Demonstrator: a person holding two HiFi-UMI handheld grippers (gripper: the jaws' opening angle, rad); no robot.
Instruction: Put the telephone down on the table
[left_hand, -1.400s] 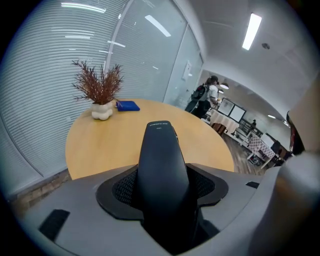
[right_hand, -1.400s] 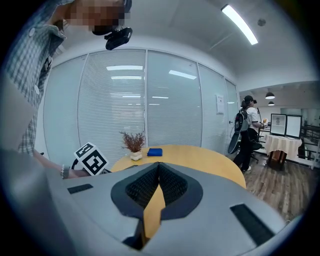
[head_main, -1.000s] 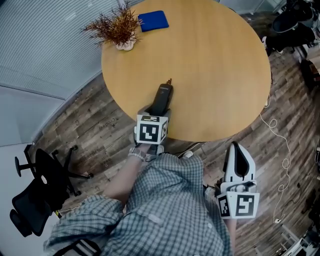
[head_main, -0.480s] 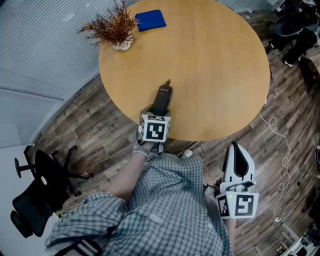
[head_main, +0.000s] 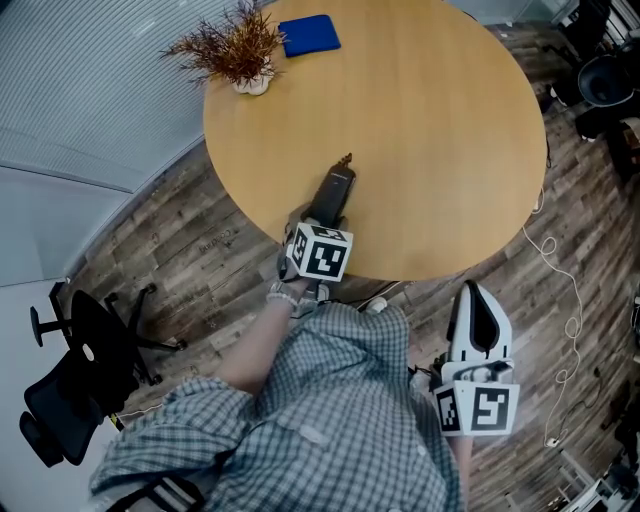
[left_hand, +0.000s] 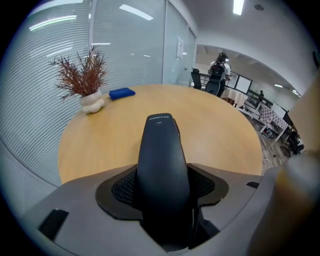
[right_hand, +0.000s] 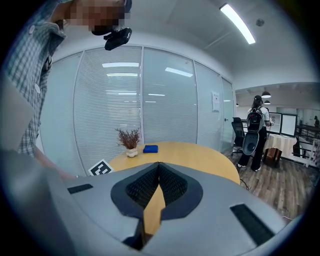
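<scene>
At the far left rim of the round table (head_main: 450, 120), a small white pot (head_main: 250, 85) is seen, and a dried reddish plant (head_main: 235, 45) is held upright in it. A flat blue item (head_main: 308, 35) lies just beside the pot, further along the same far rim.

At the near edge of the table, a black telephone (head_main: 332, 192) is clamped between the jaws of the left gripper (head_main: 322, 215). Its lower end is enclosed by the jaw pads. Its long axis runs from the table's near edge towards the table's middle, and its stubby aerial end is turned away from the person and slightly to the right. Whether it touches the tabletop cannot be told.

The left forearm is stretched forward from a checked sleeve (head_main: 330, 420) to the table's near edge.

The right gripper (head_main: 473, 310) is held off the table, near the person's side over the wooden floor (head_main: 180, 240). Its jaws are pressed together with nothing between them.
</scene>
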